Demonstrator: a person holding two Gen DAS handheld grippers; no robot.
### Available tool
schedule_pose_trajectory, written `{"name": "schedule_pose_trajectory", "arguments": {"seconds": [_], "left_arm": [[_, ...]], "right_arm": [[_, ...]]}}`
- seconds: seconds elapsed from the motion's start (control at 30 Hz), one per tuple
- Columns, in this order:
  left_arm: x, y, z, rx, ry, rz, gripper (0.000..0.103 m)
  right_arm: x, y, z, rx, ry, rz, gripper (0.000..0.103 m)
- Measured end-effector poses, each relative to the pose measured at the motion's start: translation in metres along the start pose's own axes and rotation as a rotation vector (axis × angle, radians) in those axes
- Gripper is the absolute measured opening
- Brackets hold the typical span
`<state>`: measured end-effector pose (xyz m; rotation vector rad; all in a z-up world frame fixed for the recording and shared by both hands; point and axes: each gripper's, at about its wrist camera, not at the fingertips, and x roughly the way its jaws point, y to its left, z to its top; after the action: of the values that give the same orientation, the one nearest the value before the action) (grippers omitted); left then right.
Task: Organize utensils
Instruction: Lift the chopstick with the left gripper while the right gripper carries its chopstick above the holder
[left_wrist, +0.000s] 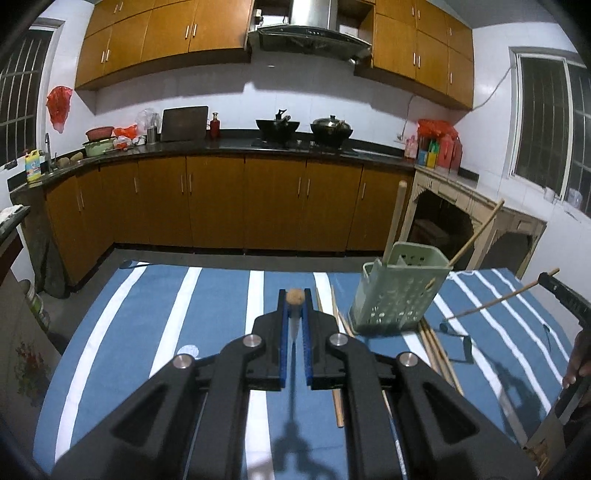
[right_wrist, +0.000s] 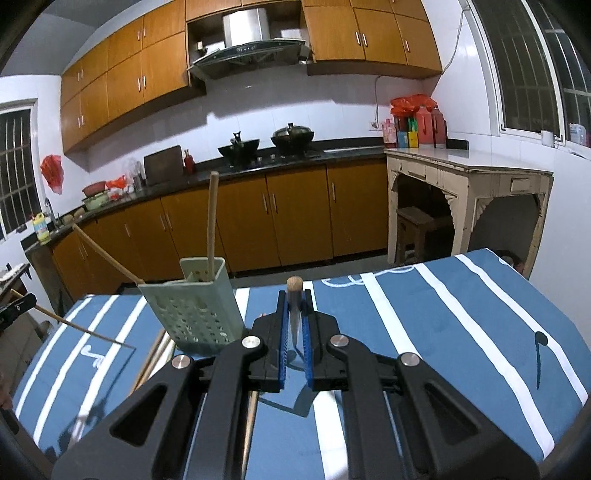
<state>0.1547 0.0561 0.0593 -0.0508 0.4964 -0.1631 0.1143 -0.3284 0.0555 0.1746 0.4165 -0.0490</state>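
Holding one chopstick in each gripper right now: my left gripper (left_wrist: 294, 295) is clamped tight on a chopstick (left_wrist: 295, 296) whose round end pokes out past the tips, and my right gripper (right_wrist: 294, 295) is pinched on another chopstick (right_wrist: 294, 286) the same way. A few loose chopsticks (left_wrist: 437, 350) lie on the blue striped tablecloth (left_wrist: 221, 306) touching the foot of the green utensil holder (left_wrist: 397, 291), which has two sticks leaning in it. Way behind all that are the wooden cabinets (left_wrist: 221, 199).
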Motion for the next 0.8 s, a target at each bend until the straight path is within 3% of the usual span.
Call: {"name": "schedule_pose_trajectory", "arguments": {"seconds": [0.33, 0.57, 0.8], "left_arm": [[-0.016, -0.013, 0.022, 0.024, -0.061, -0.029, 0.008], [-0.035, -0.036, 0.047, 0.037, -0.113, -0.101, 0.008], [-0.058, -0.073, 0.076, 0.044, -0.199, -0.198, 0.008]], "right_arm": [[-0.021, 0.006, 0.035, 0.015, -0.078, 0.079, 0.008], [-0.036, 0.019, 0.066, 0.042, -0.121, 0.198, 0.008], [-0.050, 0.047, 0.094, 0.002, -0.225, 0.262, 0.008]]}}
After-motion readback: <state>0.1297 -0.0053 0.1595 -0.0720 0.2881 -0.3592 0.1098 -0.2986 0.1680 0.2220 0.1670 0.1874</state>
